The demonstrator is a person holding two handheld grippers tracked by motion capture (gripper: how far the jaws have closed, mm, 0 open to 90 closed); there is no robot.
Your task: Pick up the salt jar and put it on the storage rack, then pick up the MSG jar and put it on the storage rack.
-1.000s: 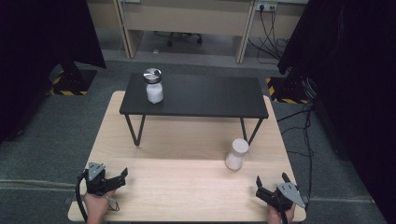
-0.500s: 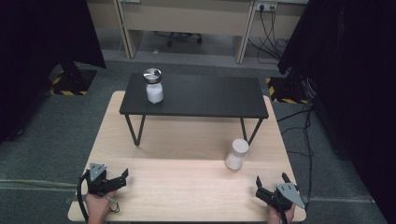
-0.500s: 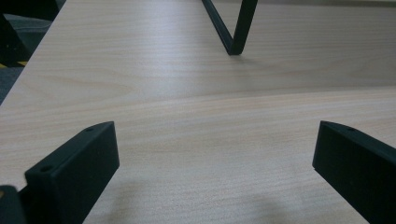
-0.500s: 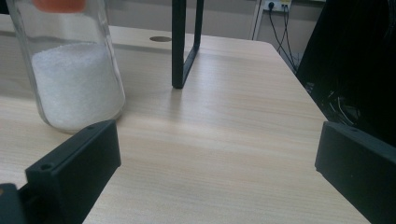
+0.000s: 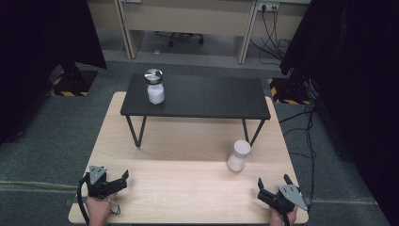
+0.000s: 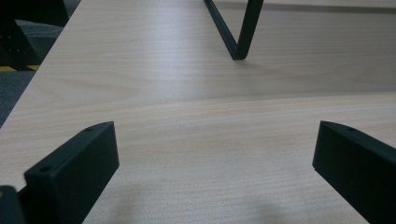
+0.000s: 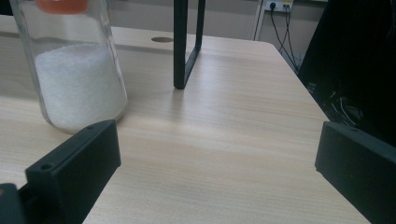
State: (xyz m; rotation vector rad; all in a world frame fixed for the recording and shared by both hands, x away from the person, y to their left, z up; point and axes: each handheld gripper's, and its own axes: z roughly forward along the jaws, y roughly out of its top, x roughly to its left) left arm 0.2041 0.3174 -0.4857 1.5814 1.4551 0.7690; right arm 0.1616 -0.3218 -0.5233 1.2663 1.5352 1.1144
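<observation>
A: While both jaws gape wide, where's the jar (image 5: 238, 155)?
B: Eleven o'clock of the right gripper (image 5: 275, 189), on the table (image 5: 188, 188). Glass, probably slippery and weighty; grip mid-body. Left gripper (image 5: 121, 181) idles

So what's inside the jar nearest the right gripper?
The jar holds white grains filling roughly its lower half; something orange shows near its top. Its lid hides the inside in the high view.
</observation>
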